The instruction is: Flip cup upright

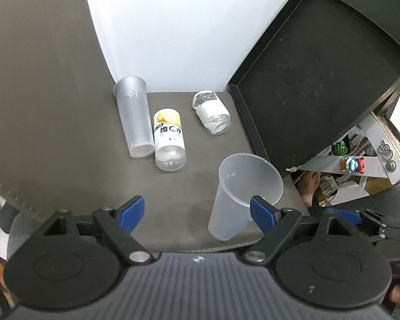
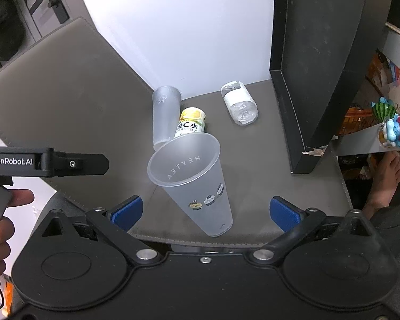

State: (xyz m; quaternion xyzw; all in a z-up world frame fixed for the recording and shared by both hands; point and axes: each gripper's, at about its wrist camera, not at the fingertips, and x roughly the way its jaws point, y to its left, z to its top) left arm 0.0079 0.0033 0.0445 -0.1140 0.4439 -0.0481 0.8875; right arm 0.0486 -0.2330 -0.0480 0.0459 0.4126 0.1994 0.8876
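A frosted plastic cup (image 1: pixel 240 194) stands upright, mouth up, near the front edge of the grey mat (image 1: pixel 93 133); it also shows in the right wrist view (image 2: pixel 200 186), with small cartoon prints. A second frosted cup (image 1: pixel 134 117) stands upside down further back, seen also in the right wrist view (image 2: pixel 164 114). My left gripper (image 1: pixel 197 213) is open and empty, its right fingertip (image 1: pixel 261 213) in front of the upright cup. My right gripper (image 2: pixel 205 213) is open and empty, the cup's base between its fingers. The left gripper's body (image 2: pixel 48 161) shows at the left.
A yellow-labelled bottle (image 1: pixel 169 138) and a clear white-labelled bottle (image 1: pixel 213 112) lie on the mat. A black tray (image 1: pixel 320 66) leans upright at the right. A white wall (image 1: pixel 173 26) stands behind. Shelves with toys (image 1: pixel 352 164) are beyond the mat's right edge.
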